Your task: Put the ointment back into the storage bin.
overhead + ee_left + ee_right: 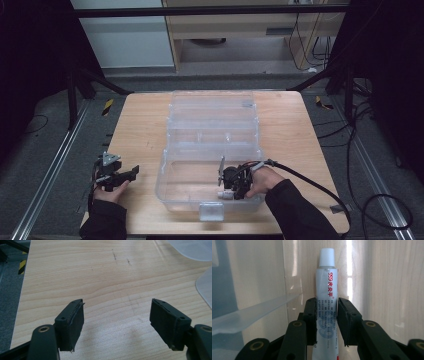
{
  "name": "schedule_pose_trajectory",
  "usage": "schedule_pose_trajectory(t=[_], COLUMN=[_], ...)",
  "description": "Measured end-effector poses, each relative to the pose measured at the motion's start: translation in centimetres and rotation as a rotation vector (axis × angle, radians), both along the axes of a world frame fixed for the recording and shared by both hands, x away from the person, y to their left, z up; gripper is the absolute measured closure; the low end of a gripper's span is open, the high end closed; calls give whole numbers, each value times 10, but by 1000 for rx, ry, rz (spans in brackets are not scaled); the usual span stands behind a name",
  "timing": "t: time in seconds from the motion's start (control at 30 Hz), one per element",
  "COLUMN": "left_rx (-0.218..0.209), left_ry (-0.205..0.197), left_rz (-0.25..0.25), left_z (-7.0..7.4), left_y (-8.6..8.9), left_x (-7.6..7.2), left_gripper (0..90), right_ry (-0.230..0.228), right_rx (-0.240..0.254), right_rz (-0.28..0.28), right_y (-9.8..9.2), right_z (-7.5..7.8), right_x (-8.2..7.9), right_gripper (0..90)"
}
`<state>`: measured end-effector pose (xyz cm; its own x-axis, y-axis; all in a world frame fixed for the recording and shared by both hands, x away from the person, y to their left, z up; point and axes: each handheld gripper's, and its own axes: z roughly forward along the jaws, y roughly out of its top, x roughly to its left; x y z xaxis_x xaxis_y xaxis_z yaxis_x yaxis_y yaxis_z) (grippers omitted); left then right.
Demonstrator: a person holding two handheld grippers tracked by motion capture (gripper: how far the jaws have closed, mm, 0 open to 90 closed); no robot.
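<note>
Nearest the person, the right gripper is clamping a white ointment tube by its body, the tube's long axis running straight out along the jaws with the white cap leading away from the hand. It is hovering low inside the front compartment of the clear plastic organiser box, close to the near wall, so any setting down probably means lowering along that axis. Farther left, the left gripper is idling on bare wooden table, jaws apart and holding nothing.
</note>
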<state>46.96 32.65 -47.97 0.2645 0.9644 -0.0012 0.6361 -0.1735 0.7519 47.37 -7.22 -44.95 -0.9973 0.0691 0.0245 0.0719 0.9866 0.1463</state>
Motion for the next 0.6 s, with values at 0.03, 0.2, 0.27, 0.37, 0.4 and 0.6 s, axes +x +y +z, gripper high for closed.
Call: schedule_pose_trajectory(t=[0.03, 0.2, 0.27, 0.37, 0.4, 0.6], left_rx=[0, 0, -1, -4, -6, -17], left_ry=[0, 0, 0, -2, -1, 3], left_rz=[0, -1, -1, 0, 0, -3], left_z=[0, 0, 0, 1, 1, 1], left_y=[0, 0, 0, 1, 1, 1], left_x=[0, 0, 0, -1, -1, -1], left_gripper=[273, 273, 273, 273, 275, 299], right_ry=[-2, -17, -33, -65, -78, -130], right_rx=[-1, 33, 64, 133, 162, 341], right_rz=[-2, -22, -35, -77, -91, -211], right_y=[0, -3, -6, -13, -16, -34], right_z=[0, 9, 15, 27, 31, 53], right_x=[0, 0, 1, 1, 1, 0], right_gripper=[694, 681, 675, 661, 654, 592])
